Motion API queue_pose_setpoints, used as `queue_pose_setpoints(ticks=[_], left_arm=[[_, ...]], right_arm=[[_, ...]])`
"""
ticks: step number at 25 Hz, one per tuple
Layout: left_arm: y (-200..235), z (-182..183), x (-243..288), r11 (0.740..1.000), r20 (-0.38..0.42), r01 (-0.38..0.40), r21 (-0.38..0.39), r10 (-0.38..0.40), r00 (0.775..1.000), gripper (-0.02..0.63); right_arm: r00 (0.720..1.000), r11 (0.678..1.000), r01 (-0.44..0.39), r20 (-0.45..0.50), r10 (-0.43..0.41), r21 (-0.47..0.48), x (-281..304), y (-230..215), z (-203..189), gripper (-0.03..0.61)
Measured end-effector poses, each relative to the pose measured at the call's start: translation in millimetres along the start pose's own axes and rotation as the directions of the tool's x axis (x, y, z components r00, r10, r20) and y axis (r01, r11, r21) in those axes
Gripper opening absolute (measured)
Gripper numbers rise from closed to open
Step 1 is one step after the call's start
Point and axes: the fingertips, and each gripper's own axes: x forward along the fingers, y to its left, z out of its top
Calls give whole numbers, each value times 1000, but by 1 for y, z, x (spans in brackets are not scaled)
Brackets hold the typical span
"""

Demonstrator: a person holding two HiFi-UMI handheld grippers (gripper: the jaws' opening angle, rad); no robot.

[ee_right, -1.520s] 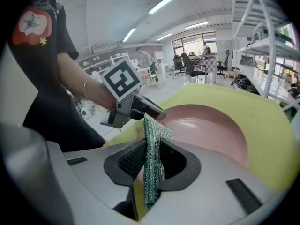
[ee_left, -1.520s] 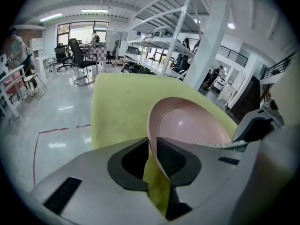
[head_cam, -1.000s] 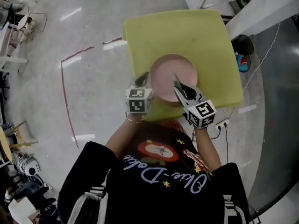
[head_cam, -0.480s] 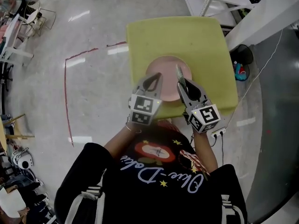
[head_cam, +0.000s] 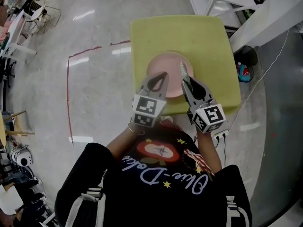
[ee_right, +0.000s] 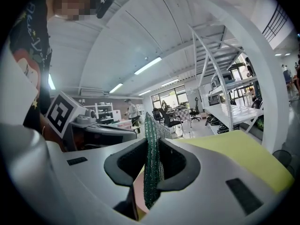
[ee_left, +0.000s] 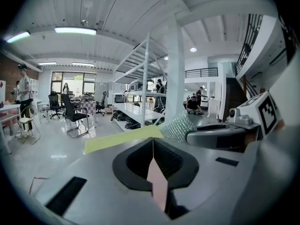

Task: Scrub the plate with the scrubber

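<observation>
A pink plate (head_cam: 168, 66) lies on a yellow-green pad (head_cam: 189, 32). My left gripper (head_cam: 163, 75) reaches over the plate's near-left rim. In the left gripper view this left gripper (ee_left: 153, 142) is shut, with a thin pink edge of the plate (ee_left: 157, 184) between its pads. My right gripper (head_cam: 185, 82) is shut on a green mesh scrubber (head_cam: 182, 71), which stands on edge over the plate's right half. The scrubber (ee_right: 152, 163) sticks up between the pads of the right gripper (ee_right: 152, 144). From the left gripper view the scrubber (ee_left: 180, 128) shows beside the right gripper's body (ee_left: 220, 135).
The pad sits over a glossy grey floor marked with a red tape line (head_cam: 68, 93). White shelf frames (head_cam: 265, 13) stand at the back right. A cable and a power strip (head_cam: 222, 135) lie near my right arm. Office chairs (ee_left: 70, 114) and people stand farther off.
My left gripper has come in from the plate's left edge onto its near-left rim. The right gripper with the scrubber has stayed over the plate's right half.
</observation>
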Motion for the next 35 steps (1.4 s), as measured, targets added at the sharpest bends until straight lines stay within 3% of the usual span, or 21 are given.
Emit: queue_pose_setpoints(ticks=[13, 35], left_arm=[[-3, -7, -12, 999, 12, -29, -26, 29, 1000, 5], [-6, -10, -38, 996, 37, -59, -60, 61, 997, 5]], right_arm=[[999, 996, -39, -30, 37, -83, -4, 9, -1, 64], [997, 994, -72, -24, 71, -78, -10, 27, -2, 64]])
